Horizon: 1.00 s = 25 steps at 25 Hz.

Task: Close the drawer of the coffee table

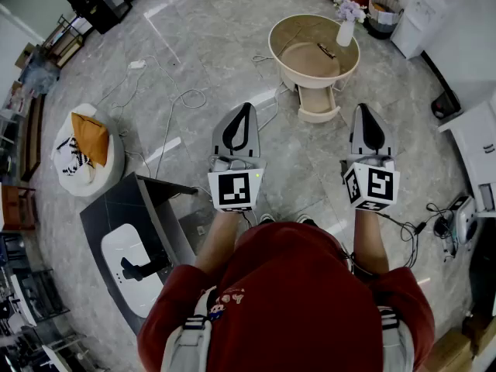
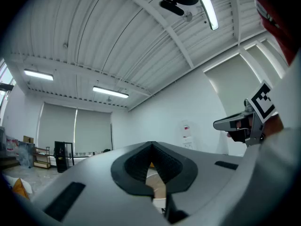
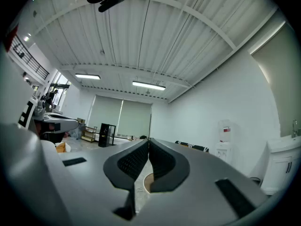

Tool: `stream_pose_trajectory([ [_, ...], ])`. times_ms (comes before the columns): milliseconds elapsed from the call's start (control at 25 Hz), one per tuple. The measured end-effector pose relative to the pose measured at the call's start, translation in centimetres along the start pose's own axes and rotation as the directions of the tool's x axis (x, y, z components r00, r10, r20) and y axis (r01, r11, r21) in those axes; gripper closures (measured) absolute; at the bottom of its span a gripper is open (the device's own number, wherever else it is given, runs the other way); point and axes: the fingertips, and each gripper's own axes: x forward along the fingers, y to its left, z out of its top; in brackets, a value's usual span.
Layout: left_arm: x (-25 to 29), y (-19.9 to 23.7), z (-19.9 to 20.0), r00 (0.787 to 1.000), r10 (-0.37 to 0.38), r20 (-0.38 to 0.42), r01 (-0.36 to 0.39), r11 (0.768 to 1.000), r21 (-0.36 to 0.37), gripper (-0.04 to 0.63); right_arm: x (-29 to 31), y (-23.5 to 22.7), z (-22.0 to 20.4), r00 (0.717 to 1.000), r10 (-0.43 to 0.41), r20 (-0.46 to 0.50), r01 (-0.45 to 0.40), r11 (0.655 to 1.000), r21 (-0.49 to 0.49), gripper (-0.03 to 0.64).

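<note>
The round beige coffee table (image 1: 314,53) stands on the grey floor ahead of me. Its drawer (image 1: 318,105) is pulled out toward me. A white vase with flowers (image 1: 346,28) stands on the tabletop. My left gripper (image 1: 247,106) is held level in the air, short of the table and to the left of the drawer. The right gripper (image 1: 363,108) hovers just right of the drawer front. Both are shut and hold nothing. The left gripper (image 2: 151,145) and the right gripper (image 3: 148,141) each show their tips meeting, with a bit of the table (image 3: 148,182) below.
White cables (image 1: 182,95) trail across the floor left of the table. A white pouf with an orange cushion (image 1: 87,147) sits at far left, a dark stand with a white basin (image 1: 132,242) at my left side. A white cabinet (image 1: 479,146) and more cables (image 1: 434,219) are at right.
</note>
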Motion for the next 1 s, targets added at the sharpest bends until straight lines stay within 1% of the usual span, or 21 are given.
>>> stream_pose_trajectory([
  [80, -0.1, 0.0, -0.2, 0.999, -0.004, -0.032, 0.004, 1.0, 0.0, 0.583, 0.1, 0.2, 0.0, 1.0, 0.003, -0.005, -0.003, 1.0, -0.001, 0.594],
  [120, -0.1, 0.1, -0.3, 0.999, -0.004, -0.034, 0.004, 1.0, 0.001, 0.583, 0.2, 0.4, 0.0, 1.0, 0.004, -0.007, -0.004, 1.0, -0.002, 0.594],
  [200, -0.1, 0.5, -0.2, 1.0, 0.0, -0.016, 0.0, 1.0, 0.003, 0.583, 0.3, 0.7, -0.1, 1.0, 0.005, -0.011, -0.005, 1.0, -0.005, 0.594],
  [360, -0.7, 1.5, -0.6, 1.0, 0.004, -0.01, -0.004, 1.0, 0.004, 0.583, 0.5, 1.8, -0.4, 1.0, 0.002, -0.015, -0.002, 1.0, -0.011, 0.594],
  [480, -1.3, 2.1, -1.6, 0.997, -0.002, -0.073, 0.001, 1.0, -0.012, 0.583, 0.4, 2.2, -0.6, 1.0, -0.011, -0.01, 0.011, 1.0, 0.007, 0.592],
  [560, -1.5, 2.5, -2.0, 0.996, -0.006, -0.09, 0.004, 1.0, -0.018, 0.583, 0.4, 2.6, -0.9, 1.0, -0.016, -0.003, 0.016, 0.999, 0.043, 0.592],
  [640, -1.8, 3.0, -2.3, 0.996, -0.01, -0.087, 0.008, 1.0, -0.023, 0.583, 0.3, 3.1, -1.2, 1.0, -0.028, -0.006, 0.028, 0.998, 0.052, 0.594],
  [760, -2.2, 3.9, -2.5, 0.999, -0.012, -0.032, 0.011, 0.999, -0.034, 0.583, 0.2, 4.0, -1.4, 0.999, -0.047, -0.01, 0.047, 0.998, 0.041, 0.592],
  [800, -2.3, 4.1, -2.6, 0.999, -0.015, -0.034, 0.014, 0.999, -0.034, 0.583, 0.1, 4.2, -1.4, 0.999, -0.052, -0.011, 0.053, 0.998, 0.043, 0.594],
  [880, -2.6, 4.4, -3.1, 0.996, -0.03, -0.079, 0.027, 0.999, -0.032, 0.583, 0.0, 4.7, -1.6, 0.998, -0.066, -0.015, 0.066, 0.997, 0.044, 0.594],
  [920, -2.7, 4.6, -3.3, 0.996, -0.036, -0.086, 0.034, 0.999, -0.033, 0.583, -0.2, 4.9, -1.7, 0.997, -0.072, -0.017, 0.073, 0.996, 0.043, 0.592],
  [1000, -2.8, 4.9, -3.7, 0.997, -0.044, -0.067, 0.041, 0.998, -0.041, 0.583, -0.5, 5.5, -1.9, 0.997, -0.079, -0.024, 0.08, 0.996, 0.037, 0.594],
])
